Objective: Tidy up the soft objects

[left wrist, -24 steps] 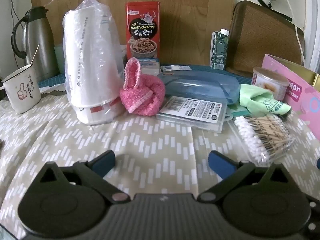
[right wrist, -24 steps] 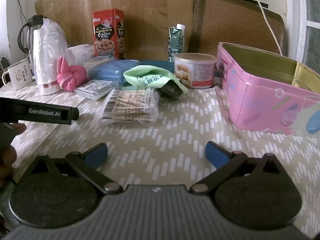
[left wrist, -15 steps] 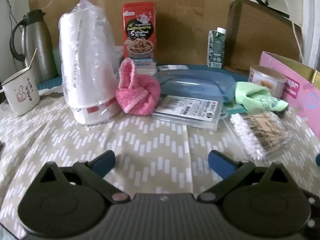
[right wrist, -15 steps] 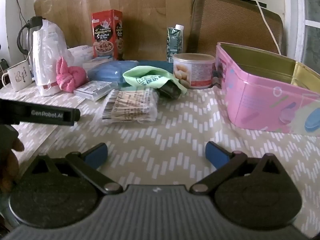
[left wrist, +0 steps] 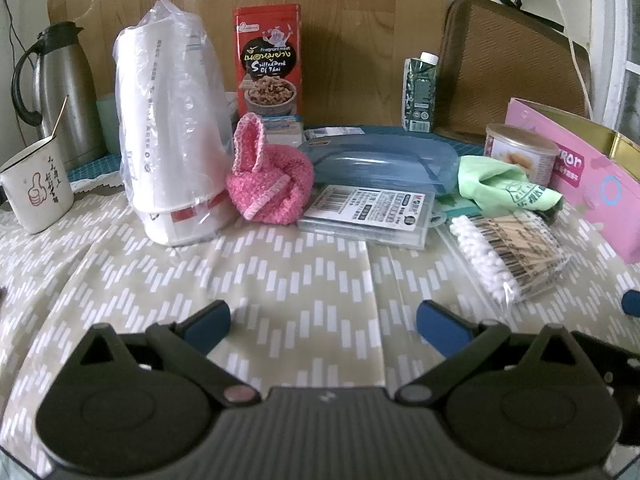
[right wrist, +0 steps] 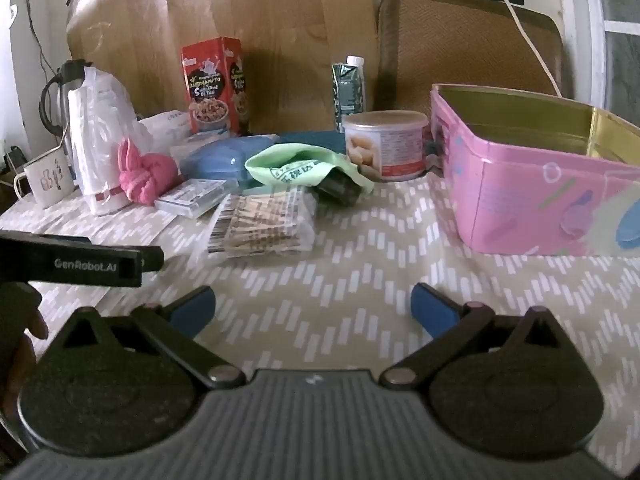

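A knotted pink fuzzy sock (left wrist: 269, 186) (right wrist: 146, 178) lies beside a plastic-wrapped stack of white cups (left wrist: 172, 128). A light green cloth (left wrist: 504, 186) (right wrist: 304, 166) is draped over a dark object, right of a blue plastic case (left wrist: 380, 160). The open pink tin box (right wrist: 540, 176) (left wrist: 580, 184) stands at the right. My left gripper (left wrist: 322, 322) hovers open over bare tablecloth, well short of the sock. My right gripper (right wrist: 312, 308) is open too, nothing between its fingers, in front of a bag of cotton swabs (right wrist: 260, 226).
Along the back stand a red snack box (left wrist: 268, 60), a green drink carton (left wrist: 418, 92), a round can (right wrist: 384, 144), a thermos jug (left wrist: 60, 88) and a white mug (left wrist: 36, 188). A flat clear box with a barcode label (left wrist: 368, 214) lies mid-table. A person's hand (right wrist: 20, 344) holds the left gripper.
The left gripper's view has drifted slightly, so the objects sit a little differently in frame. Both grippers stay open and nothing on the table has moved.
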### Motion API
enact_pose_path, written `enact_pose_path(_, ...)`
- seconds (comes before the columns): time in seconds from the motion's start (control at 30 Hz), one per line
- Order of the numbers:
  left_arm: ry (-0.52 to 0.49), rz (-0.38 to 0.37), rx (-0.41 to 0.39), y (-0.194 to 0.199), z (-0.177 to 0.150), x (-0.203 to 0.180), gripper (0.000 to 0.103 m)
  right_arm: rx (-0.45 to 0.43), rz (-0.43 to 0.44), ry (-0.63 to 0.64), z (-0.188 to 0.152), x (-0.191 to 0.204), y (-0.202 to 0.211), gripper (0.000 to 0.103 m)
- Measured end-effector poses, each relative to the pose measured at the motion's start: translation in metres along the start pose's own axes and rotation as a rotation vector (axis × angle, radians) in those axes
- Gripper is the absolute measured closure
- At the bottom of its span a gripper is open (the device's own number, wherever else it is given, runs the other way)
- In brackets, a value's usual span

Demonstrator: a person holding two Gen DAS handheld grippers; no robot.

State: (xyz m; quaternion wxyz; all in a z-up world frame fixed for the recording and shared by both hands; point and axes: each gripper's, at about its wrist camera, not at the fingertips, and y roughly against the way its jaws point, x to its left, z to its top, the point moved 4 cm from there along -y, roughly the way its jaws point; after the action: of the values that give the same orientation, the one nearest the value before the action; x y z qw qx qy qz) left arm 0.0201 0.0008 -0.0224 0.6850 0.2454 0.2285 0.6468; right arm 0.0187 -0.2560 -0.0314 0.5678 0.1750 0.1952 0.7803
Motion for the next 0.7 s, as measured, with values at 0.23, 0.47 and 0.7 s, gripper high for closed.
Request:
enact_pose_path(0.23, -0.005, 0.009, 0.004, 0.0023, 0.0019, -0.0038, 0.000, -0.013, 0.011, -0.030, -0.0003, -0.0018, 0.0017, 0.000)
enact_pose_path(0.47, -0.008, 0.011, 0.002, 0.0019, 0.0015, -0.0051, 0.000, -0.036, 0.035, -0.070, -0.0006, -0.0049, 0.0056, 0.000)
enact_pose_path(0.7, -0.008, 0.011, 0.002, 0.0017, 0.0012, -0.0060, 0.000, -0.037, 0.030, -0.064, -0.0013, -0.0051, 0.0070, 0.000)
